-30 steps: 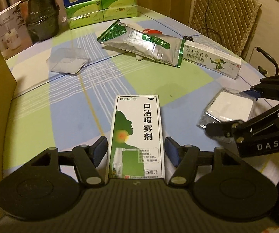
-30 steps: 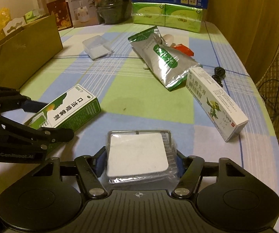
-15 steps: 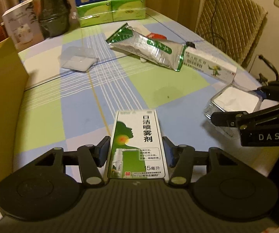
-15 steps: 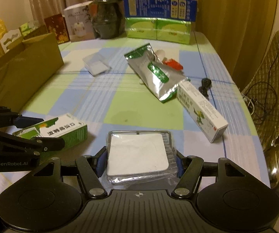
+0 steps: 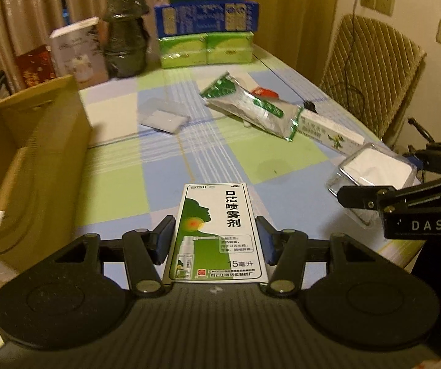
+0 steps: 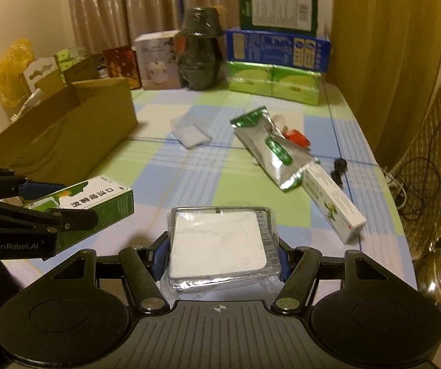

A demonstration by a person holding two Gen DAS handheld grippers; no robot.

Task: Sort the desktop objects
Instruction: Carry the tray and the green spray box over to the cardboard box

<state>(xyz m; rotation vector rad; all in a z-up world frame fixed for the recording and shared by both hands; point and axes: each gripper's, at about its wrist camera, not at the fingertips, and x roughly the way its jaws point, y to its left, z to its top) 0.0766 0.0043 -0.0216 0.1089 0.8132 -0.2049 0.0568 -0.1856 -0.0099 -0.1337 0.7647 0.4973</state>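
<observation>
My left gripper [image 5: 215, 241] is shut on a green and white spray box [image 5: 217, 230], lifted above the checked tablecloth. The same box [image 6: 97, 200] shows at the left of the right wrist view, between the left gripper's fingers [image 6: 66, 215]. My right gripper [image 6: 220, 252] is shut on a clear plastic case with a white pad [image 6: 218, 246], also raised off the table. In the left wrist view that case [image 5: 374, 172] hangs at the right in the right gripper's fingers [image 5: 368, 196]. An open cardboard box [image 5: 29, 166] stands at the left.
On the cloth lie a silver-green pouch [image 6: 274, 150], a long white ointment box [image 6: 332, 203], a second clear case [image 6: 189, 130] and a small red item [image 6: 295, 136]. Stacked green and blue cartons [image 6: 277, 64] and a dark wrapped pot [image 6: 200, 58] line the back. A wicker chair [image 5: 371, 70] stands right.
Both grippers have risen off the table with their loads. The left jaws closed onto the spray box. More of the cardboard box and the back of the table has come into view.
</observation>
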